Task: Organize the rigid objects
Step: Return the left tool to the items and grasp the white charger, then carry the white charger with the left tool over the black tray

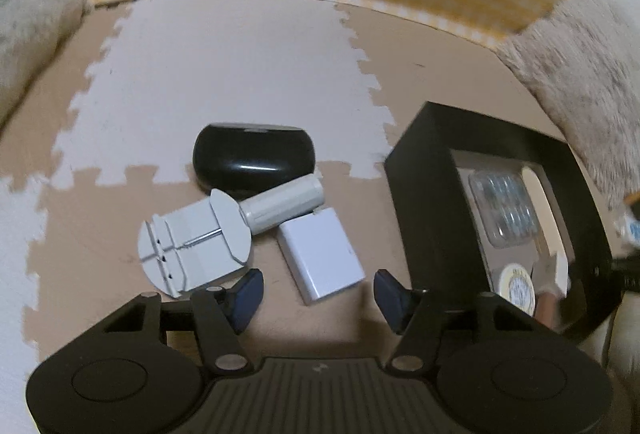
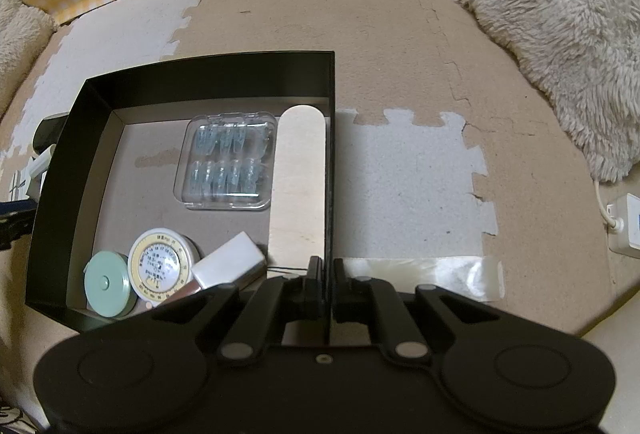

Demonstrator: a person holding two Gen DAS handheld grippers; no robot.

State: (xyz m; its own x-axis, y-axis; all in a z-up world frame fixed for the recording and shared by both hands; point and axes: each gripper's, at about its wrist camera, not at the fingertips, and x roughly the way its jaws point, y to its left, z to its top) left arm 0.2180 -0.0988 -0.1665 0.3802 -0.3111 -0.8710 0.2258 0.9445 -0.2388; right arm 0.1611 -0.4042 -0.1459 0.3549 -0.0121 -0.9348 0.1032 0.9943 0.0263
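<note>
The left claw (image 1: 319,300) hangs with its jaws apart and nothing between them, over the foam floor mat (image 1: 224,74). Just beyond, at twelve o'clock, lies a white rectangular block (image 1: 322,254); at eleven, a grey watch-link tool (image 1: 200,242) touches a black oval case (image 1: 254,156). The right claw (image 2: 327,274) is clamped on the right wall of the black box (image 2: 200,70), which holds a clear clip case (image 2: 228,162), a wooden stick (image 2: 298,186) and two round tape measures.
</note>
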